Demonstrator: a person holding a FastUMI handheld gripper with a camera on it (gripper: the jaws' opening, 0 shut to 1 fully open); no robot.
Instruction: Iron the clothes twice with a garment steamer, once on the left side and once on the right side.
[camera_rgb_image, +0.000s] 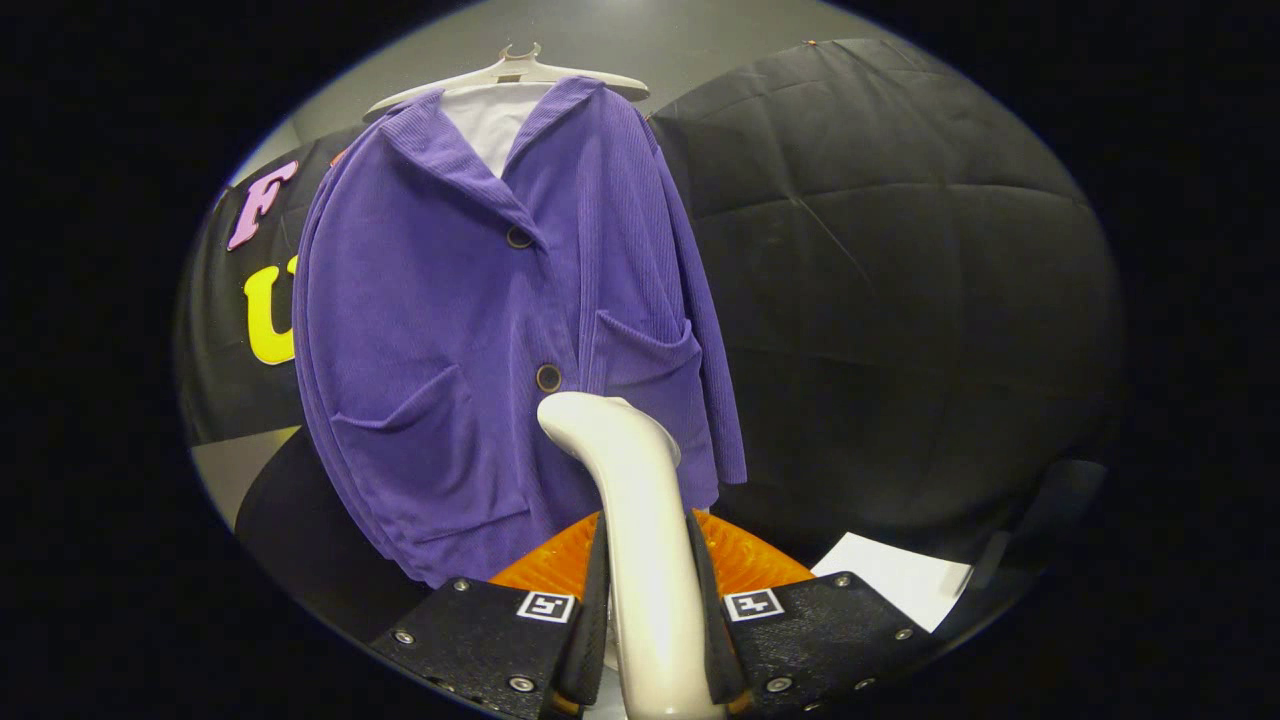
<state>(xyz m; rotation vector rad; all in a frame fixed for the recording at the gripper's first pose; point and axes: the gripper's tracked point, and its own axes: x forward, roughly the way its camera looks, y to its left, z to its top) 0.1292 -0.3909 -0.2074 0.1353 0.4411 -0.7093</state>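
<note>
Right now the hand-held gripper (655, 640) is closed tight on the steamer (640, 520), with one finger pressing each side of its white handle. The handle stands up between the fingers, and its curved head reaches forward toward the jacket (470, 330). I cannot tell if the head is touching the cloth or only close to it. It sits low on the jacket, near the lower button (548, 377), between the two pockets.

The purple jacket hangs on a pale hanger (520, 72) in front of the black cloth wall, just beyond the fingers. A white shirt (495, 125) peeks out at the collar.

The steamer handle looks hard and smooth, so it could slip or twist if the grip goes loose. The middle of the handle, where the fingers are now, seems a good place to hold it, since the head stays free to point at the cloth. It is likely a bit heavy at the top.

The jacket looks soft and ribbed. It will likely swing or push back when the head presses on it, so gentle, slow strokes seem best.

Something orange (745, 560) and a white paper (895, 578) lie low down behind the fingers
</note>
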